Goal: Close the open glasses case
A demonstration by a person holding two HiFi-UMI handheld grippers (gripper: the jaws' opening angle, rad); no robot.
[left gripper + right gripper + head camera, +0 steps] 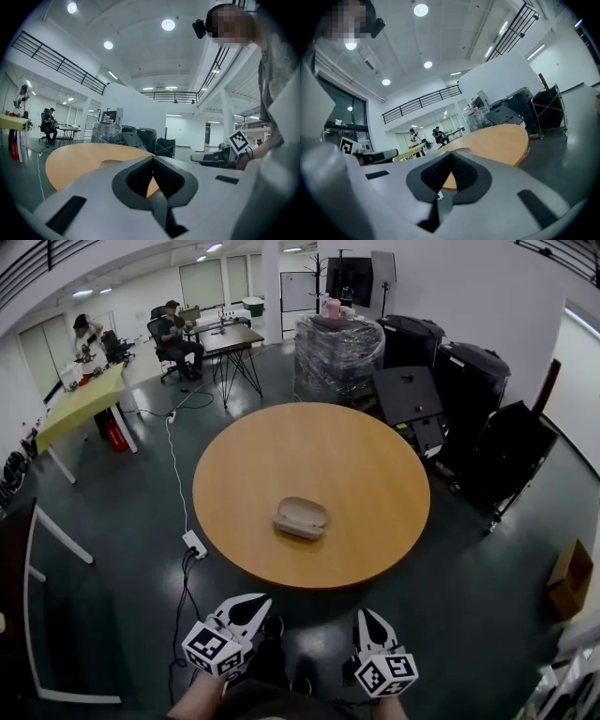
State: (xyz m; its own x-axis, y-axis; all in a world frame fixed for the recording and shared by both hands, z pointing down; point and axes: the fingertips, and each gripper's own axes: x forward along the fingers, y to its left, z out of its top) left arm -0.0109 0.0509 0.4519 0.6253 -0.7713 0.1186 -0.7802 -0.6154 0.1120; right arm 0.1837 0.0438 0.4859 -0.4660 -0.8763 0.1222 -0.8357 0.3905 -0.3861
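While both tools hang low on the near side of the round tan wooden table (375, 465), well short of its rim, nothing is being handled. The left gripper (261, 601) has its jaws drawn together at the tips with only air in the hollow behind them, and the right gripper (367, 612) is the same, tips meeting and nothing held.

On the table's near half, a little left of its centre and well apart from both tools, sits the beige rounded glasses case (301, 517). From above its lid looks low; how far it gapes I cannot tell.

I would judge it a light, stiff shell with a smooth skin, likely to skate across the bare wood if pushed sideways. The sensible place to bear on is the top of the lid, pressing straight down toward the base, with the other tool resting against the base's near wall to stop it sliding. It should not be fragile, though a spring hinge may snap shut.

Left of the table a white power strip (195, 543) lies on the dark floor. Beyond the table stand a plastic-wrapped pallet stack (337, 357) and black equipment cases (469, 381); farther still, a seated person (178, 334) works at a desk.
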